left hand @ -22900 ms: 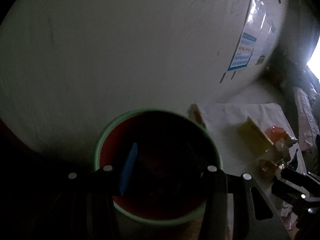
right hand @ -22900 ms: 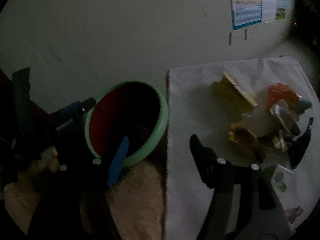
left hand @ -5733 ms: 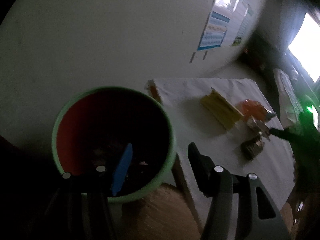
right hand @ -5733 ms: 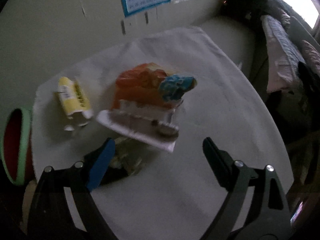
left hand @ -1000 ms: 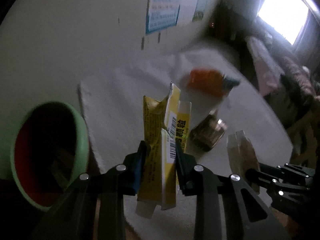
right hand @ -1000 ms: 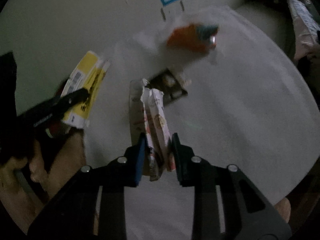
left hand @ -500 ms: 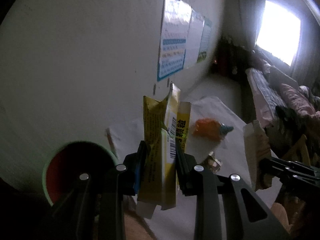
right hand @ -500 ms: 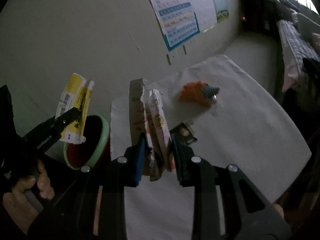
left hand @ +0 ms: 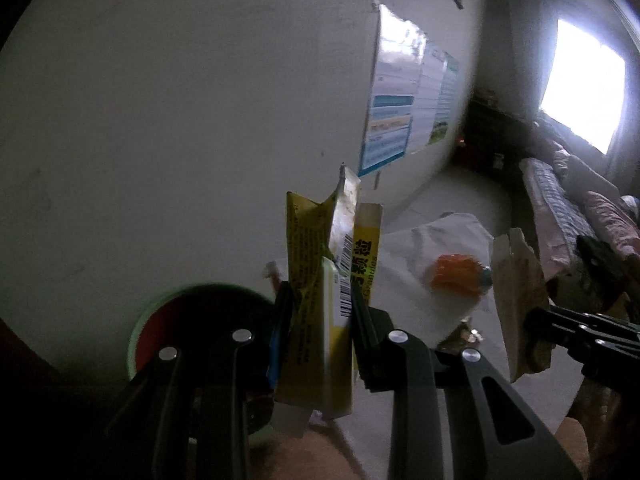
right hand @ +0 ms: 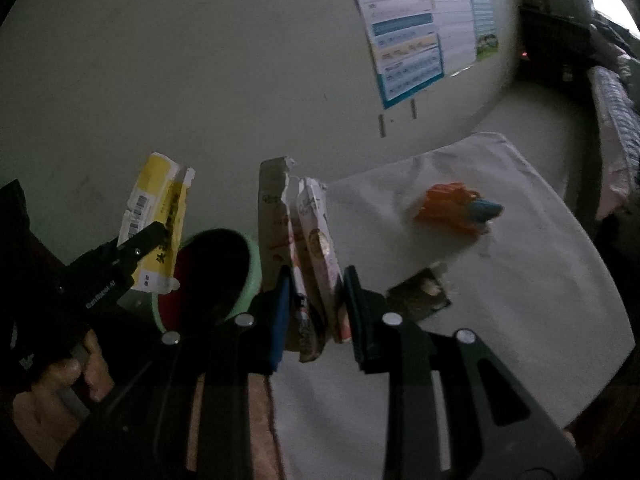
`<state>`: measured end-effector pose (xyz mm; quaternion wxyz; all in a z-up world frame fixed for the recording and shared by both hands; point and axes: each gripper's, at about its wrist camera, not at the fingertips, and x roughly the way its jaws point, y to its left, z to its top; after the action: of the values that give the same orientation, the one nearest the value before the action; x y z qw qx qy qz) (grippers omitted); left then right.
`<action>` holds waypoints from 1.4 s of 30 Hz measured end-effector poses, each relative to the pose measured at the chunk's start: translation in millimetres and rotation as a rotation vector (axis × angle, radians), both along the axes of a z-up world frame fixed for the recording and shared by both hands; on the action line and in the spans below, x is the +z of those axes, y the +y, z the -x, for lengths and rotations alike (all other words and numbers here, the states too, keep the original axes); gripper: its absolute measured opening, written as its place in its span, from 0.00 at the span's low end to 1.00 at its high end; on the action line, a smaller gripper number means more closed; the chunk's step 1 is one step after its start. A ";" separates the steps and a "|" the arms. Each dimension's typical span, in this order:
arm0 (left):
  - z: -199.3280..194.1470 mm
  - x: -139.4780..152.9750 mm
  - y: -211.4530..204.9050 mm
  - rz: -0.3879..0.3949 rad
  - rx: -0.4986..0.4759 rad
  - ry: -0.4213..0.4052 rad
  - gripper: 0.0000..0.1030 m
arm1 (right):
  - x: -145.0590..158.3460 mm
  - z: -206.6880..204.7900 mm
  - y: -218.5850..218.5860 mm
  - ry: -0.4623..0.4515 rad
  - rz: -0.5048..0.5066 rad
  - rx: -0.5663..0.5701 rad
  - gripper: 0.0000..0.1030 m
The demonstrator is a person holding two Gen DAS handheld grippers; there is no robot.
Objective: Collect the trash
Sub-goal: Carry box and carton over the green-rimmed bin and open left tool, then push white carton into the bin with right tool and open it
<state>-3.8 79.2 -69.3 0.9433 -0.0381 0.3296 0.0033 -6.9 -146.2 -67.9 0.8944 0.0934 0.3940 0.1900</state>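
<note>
My left gripper (left hand: 320, 312) is shut on a yellow packet (left hand: 324, 300), held upright in the air just right of the green bin with a red inside (left hand: 192, 320). In the right wrist view the yellow packet (right hand: 158, 220) hangs over the bin's (right hand: 212, 276) left rim. My right gripper (right hand: 314, 296) is shut on a white snack wrapper (right hand: 296, 248), held upright beside the bin's right rim; the wrapper also shows in the left wrist view (left hand: 518, 304). An orange and blue wrapper (right hand: 456, 204) and a dark crumpled wrapper (right hand: 420, 294) lie on the white tablecloth (right hand: 520, 280).
A pale wall with posters (right hand: 412, 40) stands behind the table. A bed with bedding (left hand: 568, 208) and a bright window (left hand: 580, 80) are at the right. The bin stands left of the table's edge.
Both grippers have lifted higher and swung left toward the bin with their packets still clamped. The table items now look farther away.
</note>
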 end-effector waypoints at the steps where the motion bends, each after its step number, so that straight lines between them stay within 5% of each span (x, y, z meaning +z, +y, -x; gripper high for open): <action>1: 0.6 -1.9 5.2 -0.001 0.011 0.005 0.26 | -0.8 -1.2 5.1 0.003 0.000 0.010 0.26; 16: 1.5 -64.5 99.5 0.016 0.234 0.169 0.26 | -36.6 -49.0 125.1 0.146 -0.021 0.254 0.26; 23: -1.8 -83.6 118.1 0.008 0.266 0.214 0.29 | -52.4 -69.5 172.4 0.190 -0.013 0.319 0.29; 42: -13.5 -92.9 122.4 0.009 0.285 0.230 0.36 | -54.5 -82.7 176.3 0.206 -0.029 0.305 0.35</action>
<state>9.6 201.6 -162.2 0.8894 -0.0881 0.4264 0.1395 75.8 30.2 -122.4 0.8086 0.0641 0.4904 0.3186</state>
